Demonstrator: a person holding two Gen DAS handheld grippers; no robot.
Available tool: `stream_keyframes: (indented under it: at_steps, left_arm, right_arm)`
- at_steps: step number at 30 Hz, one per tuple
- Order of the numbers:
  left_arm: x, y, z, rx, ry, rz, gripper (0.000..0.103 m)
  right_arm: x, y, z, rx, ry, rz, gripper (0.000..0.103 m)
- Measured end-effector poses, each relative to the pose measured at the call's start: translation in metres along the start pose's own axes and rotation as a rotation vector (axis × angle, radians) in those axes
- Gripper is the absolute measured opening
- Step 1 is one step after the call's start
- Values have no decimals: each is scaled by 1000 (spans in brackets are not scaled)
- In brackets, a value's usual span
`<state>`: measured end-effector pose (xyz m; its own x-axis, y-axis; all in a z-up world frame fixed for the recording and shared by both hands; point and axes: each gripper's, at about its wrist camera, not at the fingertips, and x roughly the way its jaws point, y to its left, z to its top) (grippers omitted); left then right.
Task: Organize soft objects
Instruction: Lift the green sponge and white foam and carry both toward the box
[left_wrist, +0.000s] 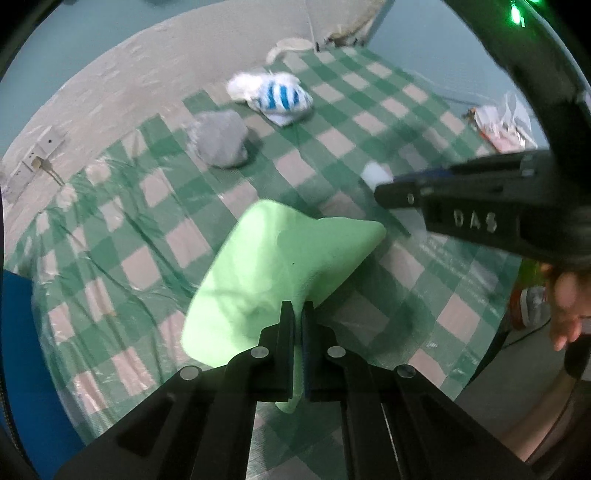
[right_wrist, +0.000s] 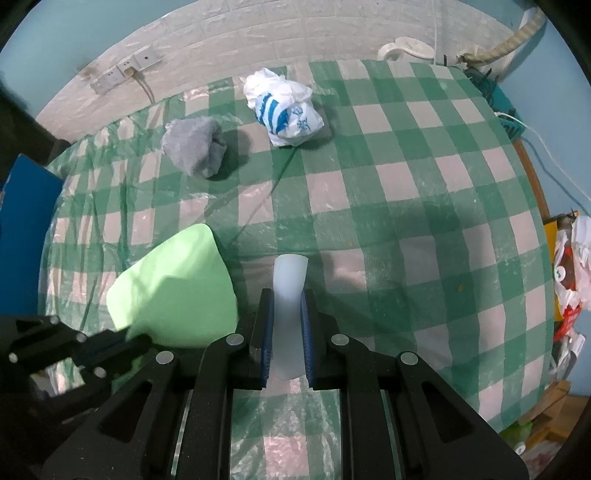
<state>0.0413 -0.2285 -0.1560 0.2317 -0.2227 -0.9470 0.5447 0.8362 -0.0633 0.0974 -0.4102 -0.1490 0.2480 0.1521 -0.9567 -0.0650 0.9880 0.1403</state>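
Left gripper (left_wrist: 298, 314): jaws clamped together on an edge of the light green foam sheet (left_wrist: 273, 269), rest of it fanning out ahead and lifting off the checked counter (right_wrist: 406, 206). Right gripper (right_wrist: 288, 317): jaws shut on a pale white foam strip (right_wrist: 290, 291), tip poking out just beyond.

Likely trouble: thin pinch on a floppy sheet, so a quick swing could pull it free; 2 grippers near each other, so a crossing move could knock the strip or snag the sheet.

Farther ahead: grey sock bundle (right_wrist: 195, 151), then crumpled white-and-blue plastic bag (right_wrist: 286, 110), both well apart from the jaws, nothing between.
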Motion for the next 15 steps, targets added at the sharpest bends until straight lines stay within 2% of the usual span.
stream_keyframes:
  at_steps: [15]
  left_arm:
    - [-48,20,6,-48,-108,63,3]
  right_arm:
    - [-29,15,-3,-50,-42,6,13]
